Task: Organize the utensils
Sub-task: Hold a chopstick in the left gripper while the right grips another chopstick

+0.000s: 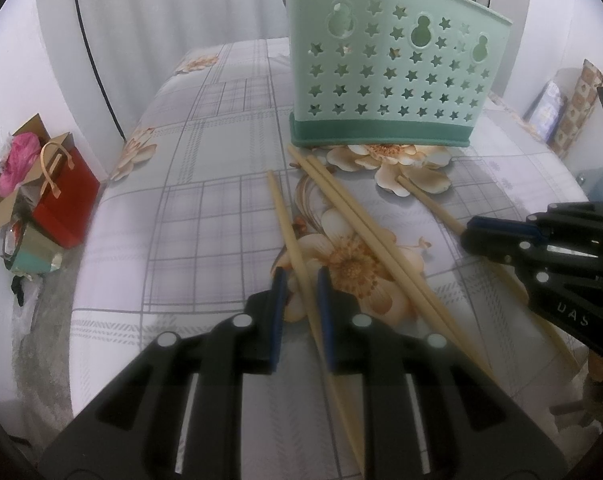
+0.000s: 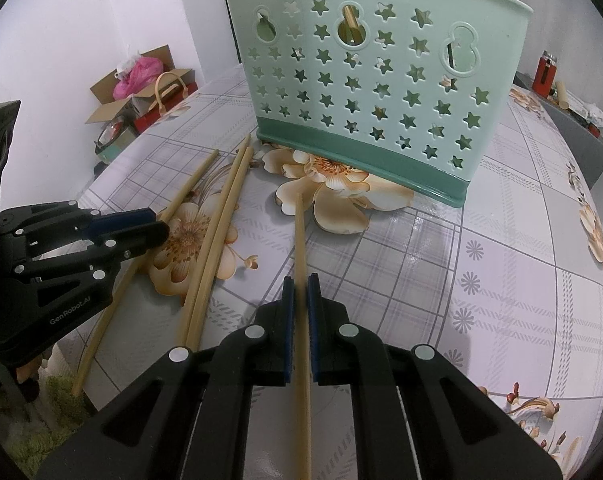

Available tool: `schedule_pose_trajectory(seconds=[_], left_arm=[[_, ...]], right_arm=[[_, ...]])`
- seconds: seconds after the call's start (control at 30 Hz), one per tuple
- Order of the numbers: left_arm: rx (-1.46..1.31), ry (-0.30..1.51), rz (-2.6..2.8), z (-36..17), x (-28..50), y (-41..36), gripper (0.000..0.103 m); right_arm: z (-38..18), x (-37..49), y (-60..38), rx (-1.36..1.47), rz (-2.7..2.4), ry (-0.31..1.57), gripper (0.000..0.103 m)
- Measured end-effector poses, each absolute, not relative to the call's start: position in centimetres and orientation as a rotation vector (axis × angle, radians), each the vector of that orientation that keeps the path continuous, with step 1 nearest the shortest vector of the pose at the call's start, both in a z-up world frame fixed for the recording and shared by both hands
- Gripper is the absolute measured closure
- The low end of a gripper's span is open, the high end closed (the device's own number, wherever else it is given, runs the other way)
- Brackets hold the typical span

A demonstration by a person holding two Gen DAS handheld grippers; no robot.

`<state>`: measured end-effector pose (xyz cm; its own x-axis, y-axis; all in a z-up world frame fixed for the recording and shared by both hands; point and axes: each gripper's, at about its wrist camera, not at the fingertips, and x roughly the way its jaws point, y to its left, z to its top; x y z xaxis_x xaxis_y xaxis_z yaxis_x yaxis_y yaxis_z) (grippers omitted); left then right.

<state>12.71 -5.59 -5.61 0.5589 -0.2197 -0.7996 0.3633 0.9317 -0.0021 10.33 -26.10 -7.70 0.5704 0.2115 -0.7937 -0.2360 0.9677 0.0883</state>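
A home: floral tablecloth (image 2: 501, 240), gift bag (image 1: 67, 196), cluttered cardboard box (image 2: 141, 92).

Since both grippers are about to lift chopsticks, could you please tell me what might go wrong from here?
1. The left gripper has open jaws around one chopstick that lies very close to the paired chopsticks; closing may nudge them.
2. The right gripper grips its chopstick far from the tip, so the long end may swing and hit the green holder.
3. The tablecloth looks glossy, so loose sticks may slide.

Mint-green holder (image 2: 365, 92), star cutouts, darker green base.
Pale wooden chopsticks (image 2: 217, 236) on grey-plaid, peach-flowered surface (image 2: 481, 248); black gripper (image 2: 300, 292), blue pads.
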Motion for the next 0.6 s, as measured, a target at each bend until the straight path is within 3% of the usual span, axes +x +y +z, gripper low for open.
schedule_pose_trajectory(seconds=[0.6], left_arm=[[0.118, 0.943, -0.367, -5.6, 16.6, -5.9, 0.089]], right_arm=[[-7.7, 10.1, -26.6, 0.007, 0.276, 0.913, 0.096]])
